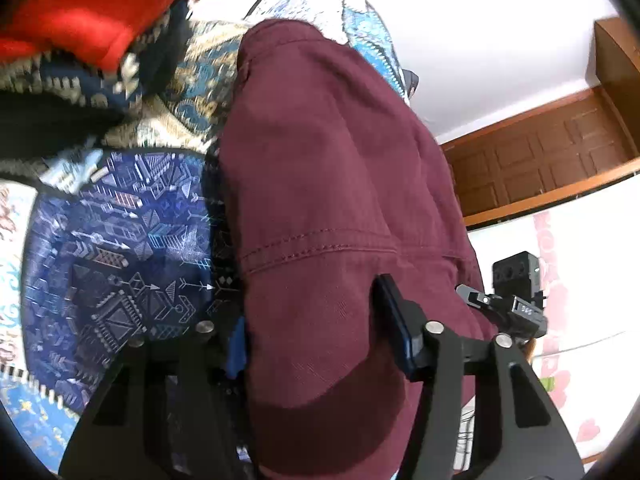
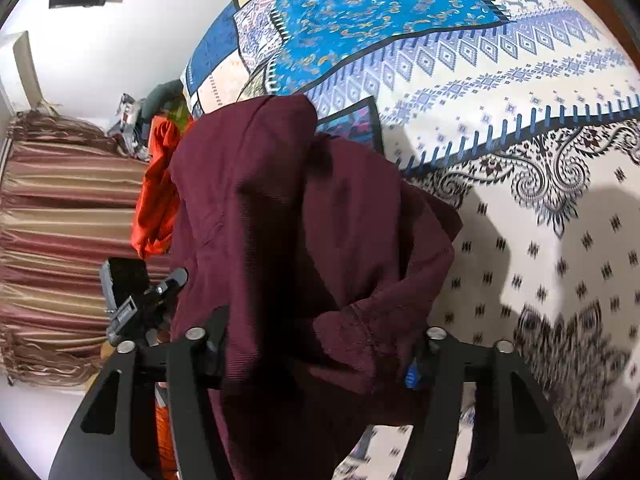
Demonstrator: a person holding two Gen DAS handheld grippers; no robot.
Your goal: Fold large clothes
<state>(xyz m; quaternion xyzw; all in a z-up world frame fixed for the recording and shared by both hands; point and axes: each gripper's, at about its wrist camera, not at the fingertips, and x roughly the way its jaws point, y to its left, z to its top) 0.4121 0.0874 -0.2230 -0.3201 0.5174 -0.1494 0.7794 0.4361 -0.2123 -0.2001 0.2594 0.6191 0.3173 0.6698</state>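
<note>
A large maroon garment [image 1: 328, 184] hangs lifted above the patterned bed cover [image 1: 120, 248]. My left gripper [image 1: 316, 332] is shut on a thick fold of it near a stitched seam. In the right wrist view the same maroon garment [image 2: 288, 216] drapes from my right gripper [image 2: 316, 344], which is shut on its hemmed edge. The other gripper shows beside the cloth in each view: the right gripper at the right of the left wrist view [image 1: 504, 308], the left gripper at the left of the right wrist view [image 2: 140, 304].
A red garment [image 1: 80, 12] and a dark patterned one [image 1: 80, 92] lie at the far left of the bed. The red garment [image 2: 158, 196] also shows in the right wrist view. A striped curtain [image 2: 64, 248] hangs left. A wooden door [image 1: 540, 160] stands right. The bed cover [image 2: 520, 120] spreads right.
</note>
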